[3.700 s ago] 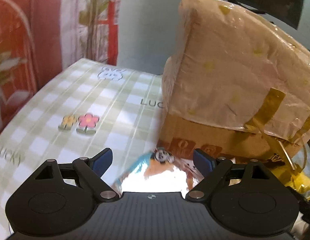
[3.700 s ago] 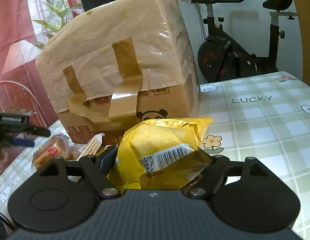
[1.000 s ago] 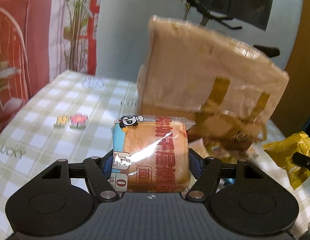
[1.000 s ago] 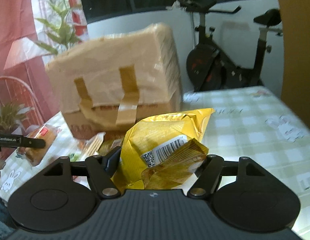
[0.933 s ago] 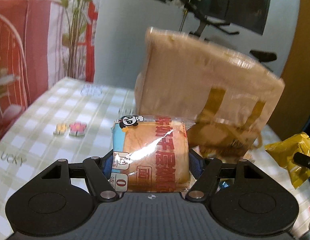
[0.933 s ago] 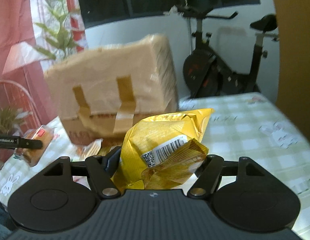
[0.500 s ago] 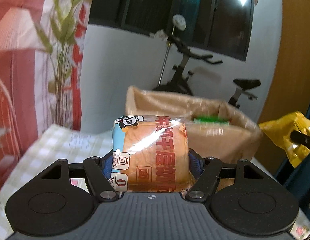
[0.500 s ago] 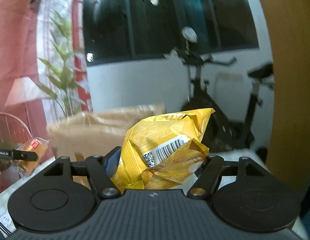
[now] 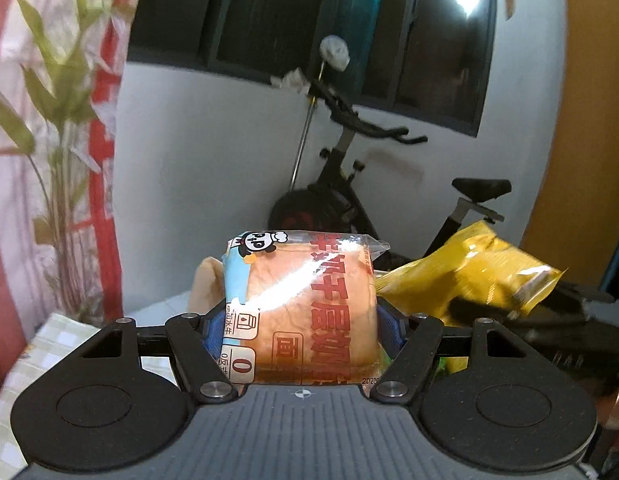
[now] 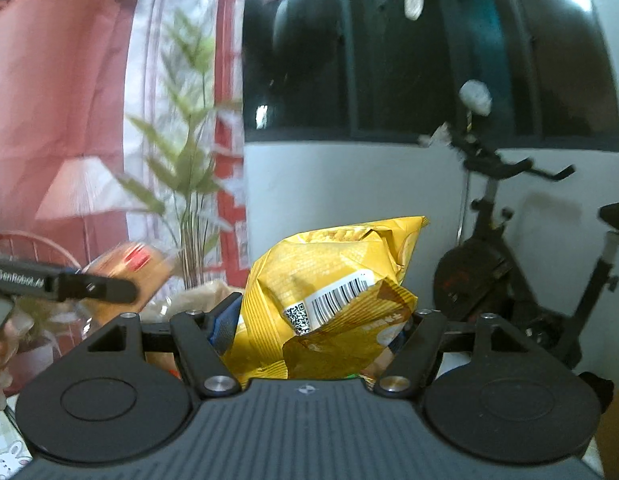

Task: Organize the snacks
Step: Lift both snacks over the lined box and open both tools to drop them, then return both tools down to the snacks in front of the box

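Currently left gripper (image 9: 299, 320) clamps the bread pack (image 9: 299, 308), right gripper (image 10: 313, 320) the yellow snack bag (image 10: 325, 300), both raised beside each other (neither stowed yet; box barely visible).

Both wrist cameras look forward along their fingers, level toward a white wall, dark window and black exercise bike (image 9: 349, 200) (image 10: 509, 264). Each sits close behind its held packet. The right-hand view catches the left gripper (image 10: 69, 286) to its left; both share the bike.
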A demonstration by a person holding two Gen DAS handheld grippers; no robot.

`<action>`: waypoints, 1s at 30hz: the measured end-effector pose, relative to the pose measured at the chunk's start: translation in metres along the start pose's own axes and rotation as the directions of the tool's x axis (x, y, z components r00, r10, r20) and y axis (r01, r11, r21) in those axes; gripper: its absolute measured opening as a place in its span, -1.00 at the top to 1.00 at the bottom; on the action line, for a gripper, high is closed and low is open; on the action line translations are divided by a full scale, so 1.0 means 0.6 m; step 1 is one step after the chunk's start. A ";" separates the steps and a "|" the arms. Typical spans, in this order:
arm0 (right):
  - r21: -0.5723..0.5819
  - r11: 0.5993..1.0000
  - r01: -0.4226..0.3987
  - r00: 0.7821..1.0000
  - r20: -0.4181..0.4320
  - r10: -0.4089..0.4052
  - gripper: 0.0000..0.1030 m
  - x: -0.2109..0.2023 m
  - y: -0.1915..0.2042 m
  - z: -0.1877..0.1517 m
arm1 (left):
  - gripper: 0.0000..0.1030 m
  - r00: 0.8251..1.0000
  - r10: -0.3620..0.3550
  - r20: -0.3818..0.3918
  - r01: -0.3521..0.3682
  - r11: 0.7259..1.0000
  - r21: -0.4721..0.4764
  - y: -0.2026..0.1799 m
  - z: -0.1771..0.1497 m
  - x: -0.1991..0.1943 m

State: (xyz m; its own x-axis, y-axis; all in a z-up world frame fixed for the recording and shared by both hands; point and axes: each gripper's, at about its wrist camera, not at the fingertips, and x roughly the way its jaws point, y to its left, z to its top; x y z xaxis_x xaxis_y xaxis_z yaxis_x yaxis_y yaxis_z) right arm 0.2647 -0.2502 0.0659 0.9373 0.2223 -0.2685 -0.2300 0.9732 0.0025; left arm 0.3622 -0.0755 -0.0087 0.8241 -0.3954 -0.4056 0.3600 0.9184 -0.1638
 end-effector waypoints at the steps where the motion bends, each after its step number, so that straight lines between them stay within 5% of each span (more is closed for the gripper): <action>1: -0.006 1.000 -0.012 1.000 -0.026 0.012 -0.39 0.021 0.001 0.002 | -0.42 1.000 0.001 -0.012 -0.001 1.000 -0.008 0.003 0.004 0.015; 9: -0.029 0.998 -0.058 0.979 -0.200 0.051 -0.48 0.128 0.015 -0.001 | -0.59 0.998 0.031 -0.045 -0.031 1.000 0.003 0.008 0.010 0.078; 11: -0.021 0.998 -0.061 0.975 -0.216 0.056 -0.64 0.135 0.012 -0.004 | -0.60 0.998 0.037 -0.041 -0.036 0.999 0.009 0.009 0.010 0.074; 30: 0.072 0.997 -0.040 0.995 -0.085 0.046 -0.69 -0.032 0.003 -0.025 | -0.59 0.997 0.076 0.002 -0.076 0.997 0.010 0.015 -0.042 -0.097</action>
State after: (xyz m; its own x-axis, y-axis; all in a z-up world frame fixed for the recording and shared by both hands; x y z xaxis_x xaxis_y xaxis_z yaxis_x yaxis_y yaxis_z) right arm 0.2422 -0.2537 0.0565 0.9002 0.2606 -0.3488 -0.2476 0.9654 0.0821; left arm 0.3066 -0.0442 -0.0094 0.8499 -0.3241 -0.4154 0.3005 0.9458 -0.1232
